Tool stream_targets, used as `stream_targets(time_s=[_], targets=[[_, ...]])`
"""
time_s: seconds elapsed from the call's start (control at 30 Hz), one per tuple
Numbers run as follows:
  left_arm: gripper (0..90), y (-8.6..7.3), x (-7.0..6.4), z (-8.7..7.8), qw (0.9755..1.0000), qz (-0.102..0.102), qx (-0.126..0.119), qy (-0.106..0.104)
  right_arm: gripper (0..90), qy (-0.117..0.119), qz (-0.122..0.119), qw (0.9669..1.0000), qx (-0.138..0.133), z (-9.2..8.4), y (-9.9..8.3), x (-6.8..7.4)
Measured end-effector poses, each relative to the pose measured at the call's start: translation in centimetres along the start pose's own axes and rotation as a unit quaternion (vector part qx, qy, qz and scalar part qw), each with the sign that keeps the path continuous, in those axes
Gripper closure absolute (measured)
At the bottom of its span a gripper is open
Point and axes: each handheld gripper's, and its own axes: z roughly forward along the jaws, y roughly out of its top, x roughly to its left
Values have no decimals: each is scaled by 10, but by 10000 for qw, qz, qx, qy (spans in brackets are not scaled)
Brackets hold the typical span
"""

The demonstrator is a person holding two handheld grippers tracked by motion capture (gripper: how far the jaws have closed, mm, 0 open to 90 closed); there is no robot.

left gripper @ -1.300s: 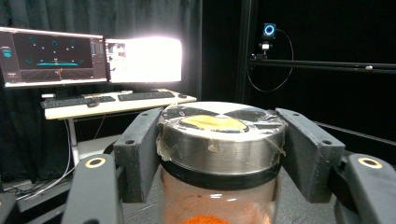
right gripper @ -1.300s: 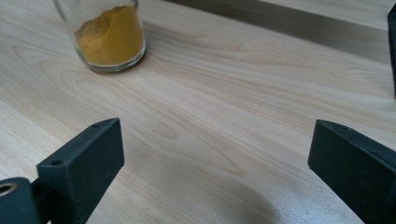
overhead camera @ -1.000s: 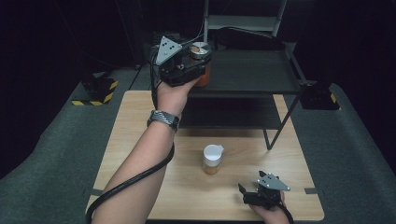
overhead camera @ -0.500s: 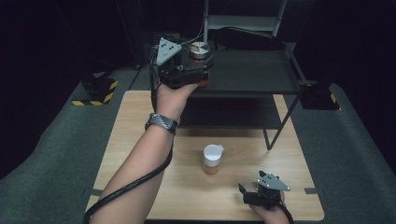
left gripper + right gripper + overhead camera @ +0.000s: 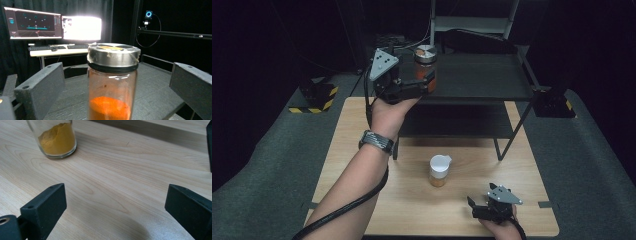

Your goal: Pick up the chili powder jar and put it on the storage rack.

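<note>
Left claw (image 5: pixel 424 82) open wide around orange-powder jar (image 5: pixel 112 82) at shelf's (image 5: pixel 482 80) left edge, gaps both sides. Right claw (image 5: pixel 477 207) open, empty, near tabletop's (image 5: pixel 362 145) near-right edge.

No legible text, label or number on anything.

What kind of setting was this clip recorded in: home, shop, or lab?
Most likely a lab or recording studio: black curtains surround a small wooden table, lit monitors sit on a desk behind, and a camera is mounted on a metal rail.
</note>
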Motion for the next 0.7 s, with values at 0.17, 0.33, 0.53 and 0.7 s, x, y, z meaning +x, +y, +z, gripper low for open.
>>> stream_targets(time_s=[0.17,0.33,0.53,0.7], targets=[[4,0,-1,-8,10000,71,44,2,33,-8,-1,10000,-14,0,0,0],[4,-5,0,-15,9999,89,60,-12,33,-21,-11,10000,-23,0,-1,1],[4,-16,-1,-26,9998,145,113,-43,33,-45,2,10000,-43,0,-1,2],[4,-23,-1,-35,9996,164,188,-105,34,-74,-18,10000,-42,-1,-1,3]])
